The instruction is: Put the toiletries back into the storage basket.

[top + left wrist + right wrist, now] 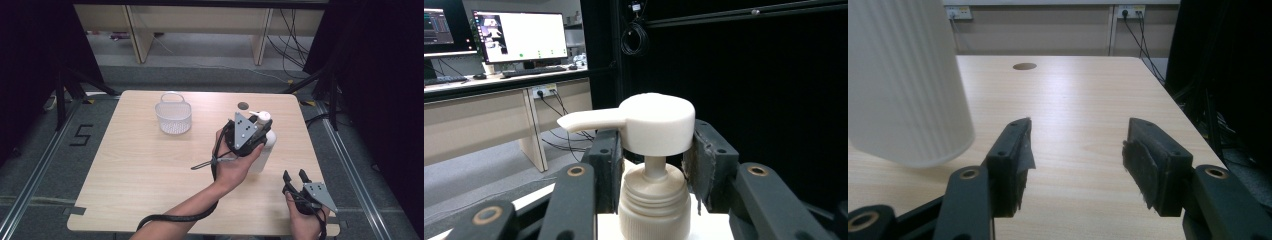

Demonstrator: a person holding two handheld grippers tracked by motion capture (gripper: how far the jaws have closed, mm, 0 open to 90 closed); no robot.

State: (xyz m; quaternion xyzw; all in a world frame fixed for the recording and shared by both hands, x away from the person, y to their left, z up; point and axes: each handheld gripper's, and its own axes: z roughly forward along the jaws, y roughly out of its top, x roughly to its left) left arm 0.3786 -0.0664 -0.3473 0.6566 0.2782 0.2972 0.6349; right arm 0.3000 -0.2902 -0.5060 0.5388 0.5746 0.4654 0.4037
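High view: the left gripper [259,131] is clamping the neck of a white pump bottle [263,150] over the right half of the table [150,165], with the grey three-cornered plate on top of the gripper facing the camera and the person's left hand [232,162] wrapping the gripper body from below. The bottle's body is hanging below the gripper, and its white pump head [261,116] is projecting above the plate. In the left gripper view, both black pads [606,165] are pressing on the bottle just under the pump head [651,122], one on each side of the ribbed collar [654,205], and the spout is pointing to the left of that view. In the right gripper view, the bottom edge of the bottle [903,85] is sitting clear of the wood, so the bottle is hanging lifted off the table [1073,95]. The right gripper [296,176] is resting near the table's front right corner, held in the person's right hand [302,220]; its jaws are standing apart with nothing between them, as the right gripper view is confirming with bare wood showing between the pads [1010,160]. A white mesh basket [173,117] is standing upright on the far left-centre of the table, well apart from the bottle and from both grippers.
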